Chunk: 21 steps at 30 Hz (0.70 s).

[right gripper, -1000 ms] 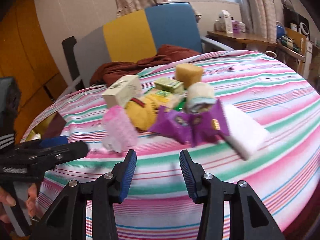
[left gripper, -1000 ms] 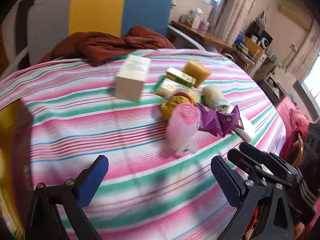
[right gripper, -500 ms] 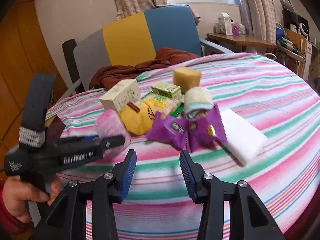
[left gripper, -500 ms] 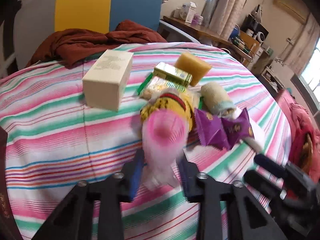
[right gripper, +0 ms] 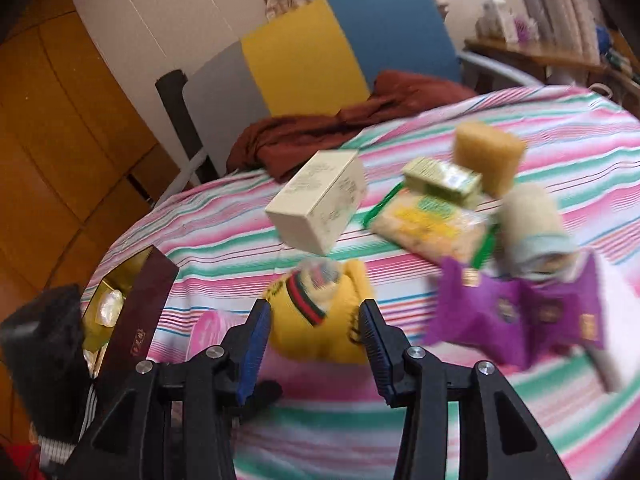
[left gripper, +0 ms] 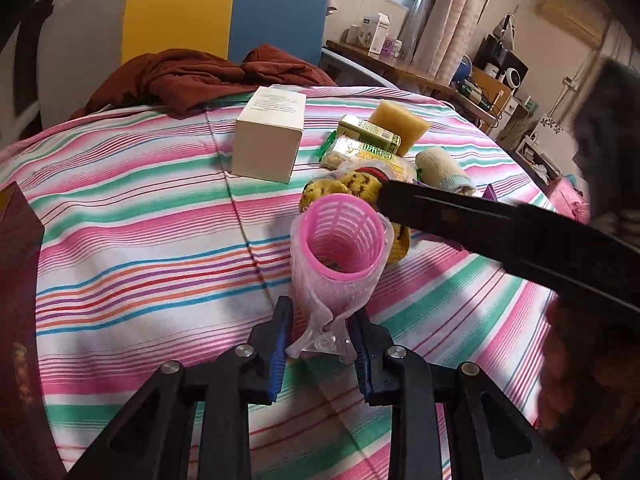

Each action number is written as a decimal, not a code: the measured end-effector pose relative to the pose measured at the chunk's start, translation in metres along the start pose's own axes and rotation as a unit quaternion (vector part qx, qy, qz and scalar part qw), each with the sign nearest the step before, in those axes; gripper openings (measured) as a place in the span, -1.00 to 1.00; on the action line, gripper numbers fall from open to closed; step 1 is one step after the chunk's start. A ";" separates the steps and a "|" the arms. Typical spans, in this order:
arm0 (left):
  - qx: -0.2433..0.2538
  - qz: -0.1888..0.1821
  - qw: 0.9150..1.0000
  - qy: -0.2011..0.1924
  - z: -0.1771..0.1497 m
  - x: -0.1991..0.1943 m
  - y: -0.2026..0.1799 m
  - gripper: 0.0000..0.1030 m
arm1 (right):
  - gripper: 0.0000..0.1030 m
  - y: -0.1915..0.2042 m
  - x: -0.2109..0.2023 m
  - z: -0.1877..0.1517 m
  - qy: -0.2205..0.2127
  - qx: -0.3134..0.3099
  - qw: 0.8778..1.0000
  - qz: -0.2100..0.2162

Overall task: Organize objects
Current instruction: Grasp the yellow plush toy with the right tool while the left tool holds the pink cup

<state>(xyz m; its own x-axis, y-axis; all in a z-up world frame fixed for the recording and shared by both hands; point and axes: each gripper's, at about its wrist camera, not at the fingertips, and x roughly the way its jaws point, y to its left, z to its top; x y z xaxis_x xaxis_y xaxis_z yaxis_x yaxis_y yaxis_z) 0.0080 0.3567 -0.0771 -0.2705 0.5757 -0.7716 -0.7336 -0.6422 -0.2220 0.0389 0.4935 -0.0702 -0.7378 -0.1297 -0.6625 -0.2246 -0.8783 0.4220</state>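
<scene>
A: The pink roller (left gripper: 340, 248), where is it in the left wrist view?

B: In the middle, just above the left gripper (left gripper: 320, 340). The jaws have just been closing and now they pinch the clear wrapper at its near end. Its long axis runs away from the jaws, and the open end shows toward the camera. The striped bench (left gripper: 140, 220) lies under it. The right gripper (left gripper: 400, 200) comes in from the right edge and reaches to the yellow sock (left gripper: 352, 188) behind the roller.

A: And in the right wrist view?

B: This picture is blurred. The right gripper (right gripper: 316, 340) has its jaws at a middle width, with nothing pinched. The yellow sock (right gripper: 320, 312) lies between and just beyond them. The pink roller (right gripper: 212, 332) is at the lower left, beside the left jaw. I judge the left hand is the one to carry the roller, and the right is nearer to the sock.
</scene>
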 end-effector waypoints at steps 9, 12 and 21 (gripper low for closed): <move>-0.012 -0.011 1.000 -0.009 -0.012 -0.009 0.011 -0.45 | -0.38 -0.001 0.012 -0.013 -0.008 0.003 1.000 -0.011; -0.019 -0.009 1.000 -0.012 -0.016 -0.014 0.012 -0.45 | -0.58 -0.002 0.009 -0.019 -0.017 0.007 1.000 -0.021; -0.059 -0.004 0.998 -0.024 -0.036 -0.039 0.033 -0.45 | -0.37 -0.004 0.013 -0.029 -0.008 0.030 0.999 -0.012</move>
<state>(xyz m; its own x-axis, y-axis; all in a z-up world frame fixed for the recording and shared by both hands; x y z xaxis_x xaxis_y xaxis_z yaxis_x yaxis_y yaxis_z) 0.0168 0.2949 -0.0761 -0.2956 0.6029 -0.7410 -0.6577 -0.6910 -0.2999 0.0485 0.4817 -0.0982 -0.7419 -0.1018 -0.6627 -0.2789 -0.8520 0.4431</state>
